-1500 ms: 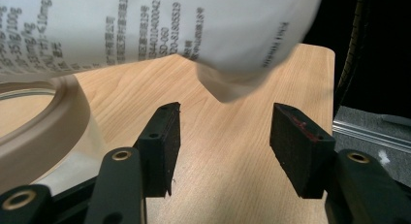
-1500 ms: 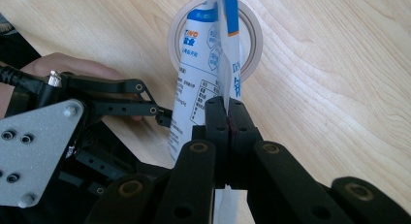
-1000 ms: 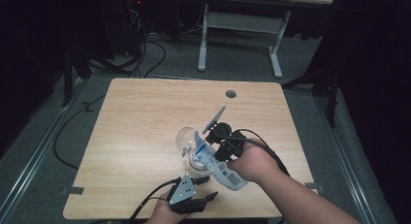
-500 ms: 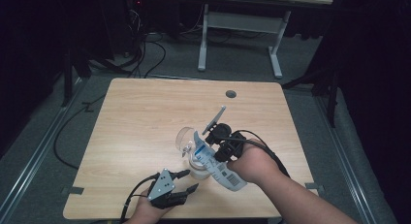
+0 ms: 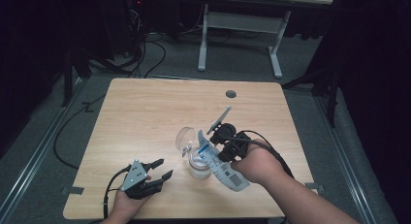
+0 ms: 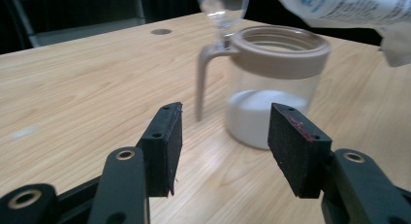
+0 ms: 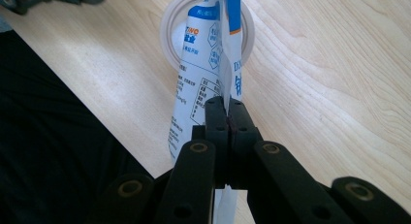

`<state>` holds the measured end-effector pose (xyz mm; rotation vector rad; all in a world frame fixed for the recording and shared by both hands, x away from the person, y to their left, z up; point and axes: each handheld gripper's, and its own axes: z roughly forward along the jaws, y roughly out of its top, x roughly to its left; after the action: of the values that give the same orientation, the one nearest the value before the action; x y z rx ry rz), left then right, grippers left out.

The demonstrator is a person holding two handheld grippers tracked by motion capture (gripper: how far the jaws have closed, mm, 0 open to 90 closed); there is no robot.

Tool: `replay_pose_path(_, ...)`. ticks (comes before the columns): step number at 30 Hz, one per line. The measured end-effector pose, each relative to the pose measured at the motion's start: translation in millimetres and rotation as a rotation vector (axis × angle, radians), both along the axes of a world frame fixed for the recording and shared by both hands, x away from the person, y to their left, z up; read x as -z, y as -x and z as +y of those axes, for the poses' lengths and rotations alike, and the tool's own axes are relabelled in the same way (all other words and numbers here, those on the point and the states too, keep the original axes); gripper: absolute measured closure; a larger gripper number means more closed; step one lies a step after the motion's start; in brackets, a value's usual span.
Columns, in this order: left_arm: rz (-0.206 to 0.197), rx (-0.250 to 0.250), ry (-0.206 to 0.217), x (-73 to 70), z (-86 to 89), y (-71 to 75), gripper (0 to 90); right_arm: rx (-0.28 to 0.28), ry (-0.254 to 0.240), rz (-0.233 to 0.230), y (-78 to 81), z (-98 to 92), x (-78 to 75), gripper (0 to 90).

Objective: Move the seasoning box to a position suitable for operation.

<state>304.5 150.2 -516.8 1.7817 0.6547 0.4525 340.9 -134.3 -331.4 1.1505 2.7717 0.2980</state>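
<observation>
Right gripper view: crinkled plastic pouch [image 7: 203, 64], round-rimmed jar [image 7: 167, 35].

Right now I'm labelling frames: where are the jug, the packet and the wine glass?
jug [image 6: 276, 112], left gripper view, clear wall
packet [image 7: 198, 73], right gripper view, printed face
wine glass [image 5: 185, 138], high view, bowl

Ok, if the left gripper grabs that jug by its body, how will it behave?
The jug looks like clear, smooth plastic, so the pads may slip a little. It holds only a low layer of white powder, so it is probably light and could slide when pushed. The wide base suggests it won't tip easily, though the bag hangs over its mouth.
</observation>
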Motion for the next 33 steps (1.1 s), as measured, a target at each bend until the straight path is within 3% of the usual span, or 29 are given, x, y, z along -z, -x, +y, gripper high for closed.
replay_pose_path(9,0.01,-0.029,-0.004,2.7,13.4,-1.3,46.9,0.032,-0.006,-0.011,-3.9,-11.4,-2.8,90.0)
replay_pose_path(11,0.01,-0.028,-0.004,2.9,14.1,-1.4,46.9,0.073,0.0,0.0,-3.4,-12.7,-3.1,90.0)
replay_pose_path(12,0.011,-0.027,-0.005,3.0,14.3,-1.5,46.9,0.044,0.0,-0.014,-6.3,-15.6,-2.5,90.0)
replay_pose_path(16,0.015,-0.023,-0.004,3.5,13.6,-1.5,46.9,0.061,0.002,-0.023,-10.8,-21.6,-0.9,90.0)
replay_pose_path(33,0.024,-0.02,-0.002,4.9,11.6,-2.2,46.8,0.184,0.013,-0.022,-34.1,-60.4,25.1,90.0)
